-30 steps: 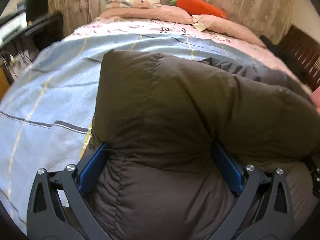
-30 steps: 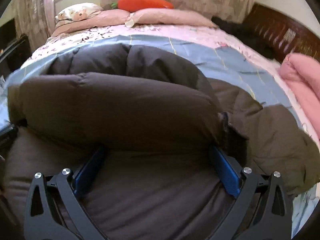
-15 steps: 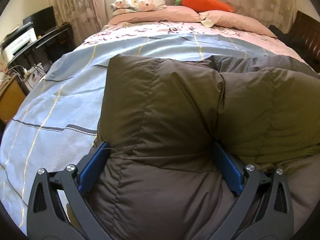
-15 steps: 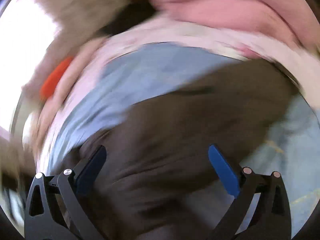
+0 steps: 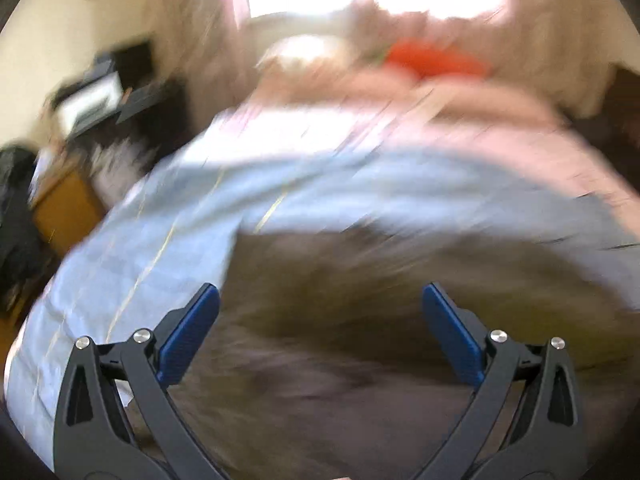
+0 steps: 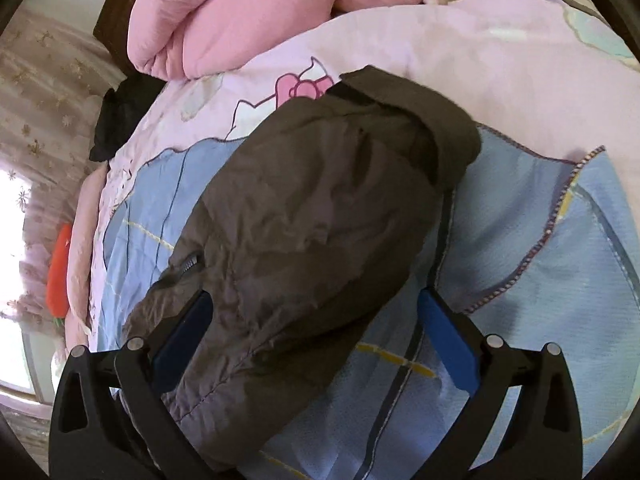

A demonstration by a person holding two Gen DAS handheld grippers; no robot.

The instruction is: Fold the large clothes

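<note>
Dark brown jacket sleeve point(image 6: 304, 216) lies on the light blue blanket point(image 6: 560, 264), both your claws wide open.

Your right gripper point(image 6: 316, 312) is spread wide and holds nothing; the sleeve runs between its fingers, long axis from lower left to upper right, cuff pointing toward the pink quilt point(image 6: 248, 16). Your left gripper point(image 5: 320, 312) is also wide open and empty over the brown jacket body point(image 5: 360, 320); this view is very blurred.

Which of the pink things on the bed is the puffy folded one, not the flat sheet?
It is the pink quilt at the top of the right wrist view: thick, folded in rolls, plain. The pink sheet below it lies flat and carries a cartoon print.
</note>
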